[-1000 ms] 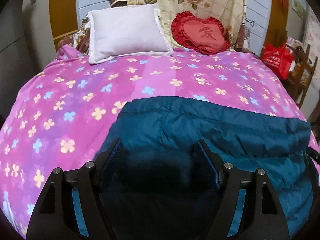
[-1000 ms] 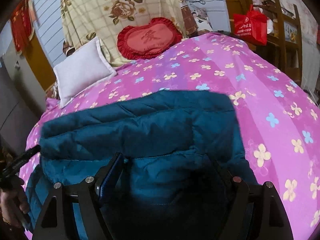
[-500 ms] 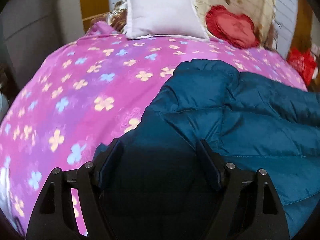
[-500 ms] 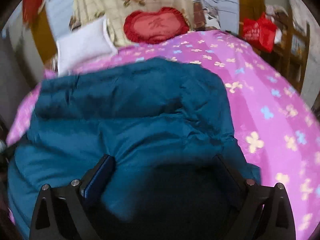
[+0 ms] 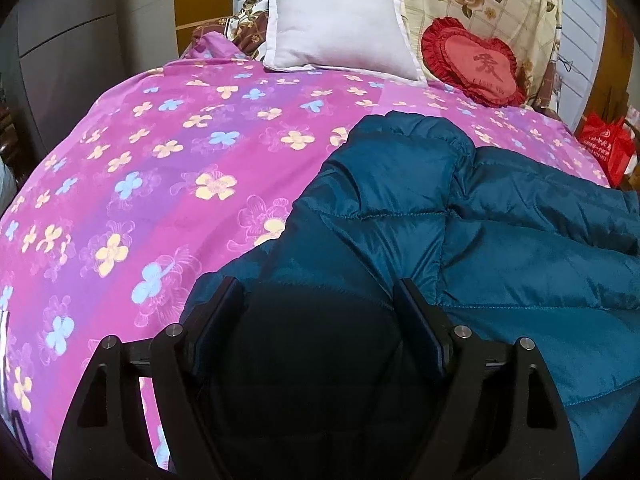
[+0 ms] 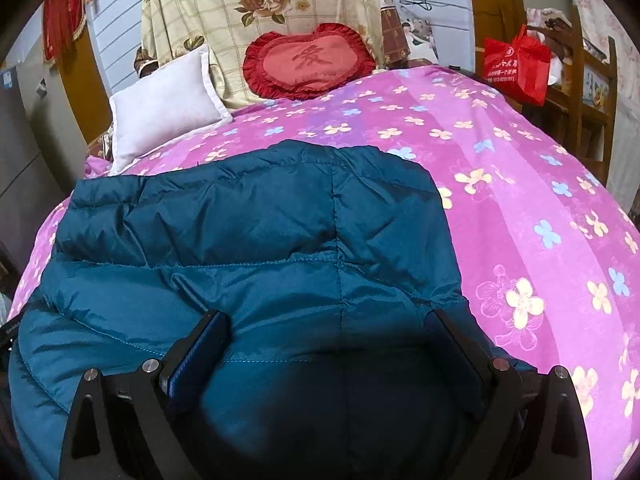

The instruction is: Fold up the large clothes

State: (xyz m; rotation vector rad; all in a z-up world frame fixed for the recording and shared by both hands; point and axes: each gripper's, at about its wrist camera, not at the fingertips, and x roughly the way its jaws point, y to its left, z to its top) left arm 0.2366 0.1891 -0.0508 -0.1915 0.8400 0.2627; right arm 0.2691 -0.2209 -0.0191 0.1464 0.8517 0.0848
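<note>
Claws [image 5: 318, 300] [image 6: 326, 332] apart (perhaps touching) over puffy quilted jacket [image 6: 256, 236].

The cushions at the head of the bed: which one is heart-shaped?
The red cushion with the frilled edge is heart-shaped. The white pillow beside it is plain and rectangular.

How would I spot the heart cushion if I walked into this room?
Find the bed under the pink flowered cover, then look to its head end. There, against the cream rose-print cloth, leans the heart cushion, right of the plain white pillow. It alone is red, frilled at the edge, with a character on its middle.
</note>
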